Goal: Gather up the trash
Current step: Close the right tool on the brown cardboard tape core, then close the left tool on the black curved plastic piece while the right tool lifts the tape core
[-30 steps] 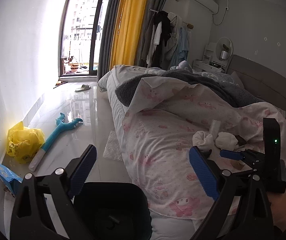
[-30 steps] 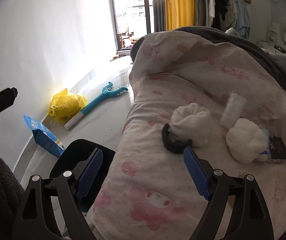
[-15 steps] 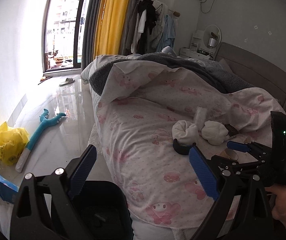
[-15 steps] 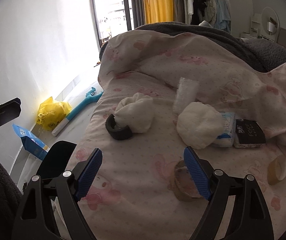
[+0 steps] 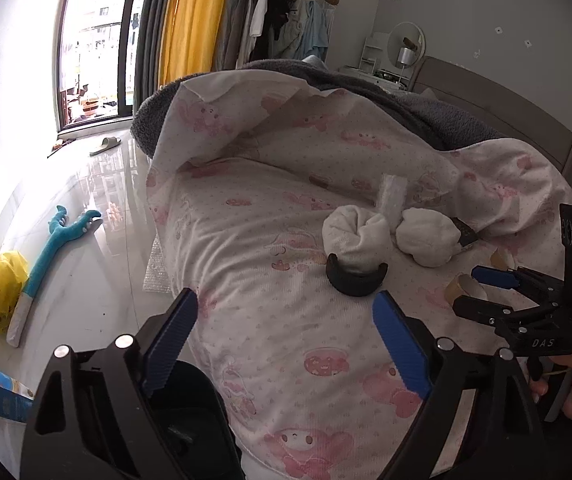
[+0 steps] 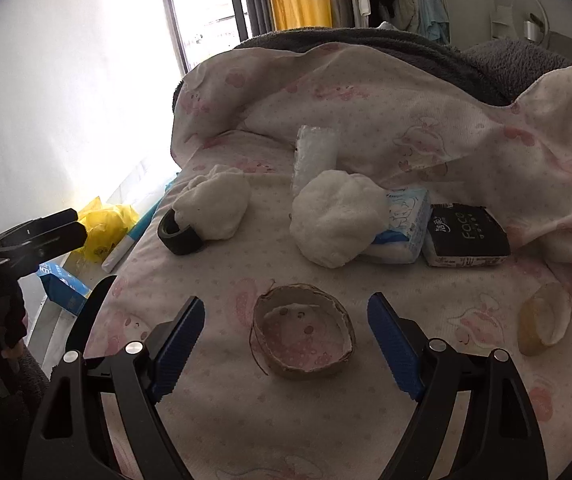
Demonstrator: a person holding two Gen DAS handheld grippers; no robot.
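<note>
A torn brown cardboard tape ring point(image 6: 302, 332) lies flat on the pink-patterned bedsheet point(image 6: 246, 420), squarely between the spread blue pads of the right claw point(image 6: 286, 334), which holds nothing. To take it cleanly I'd lower the claw so the pads straddle the ring's wall without catching the sheet, then squeeze gently, since the thin card looks likely to buckle. Beyond it sit two white crumpled wads point(image 6: 336, 216), a black tape roll point(image 6: 180, 236) and tissue packs point(image 6: 406, 224). The left claw point(image 5: 286, 340) is empty too; its jaws have just been narrowing slightly, with nothing between them, above the bed's edge near the dark bin point(image 5: 194, 420).
</note>
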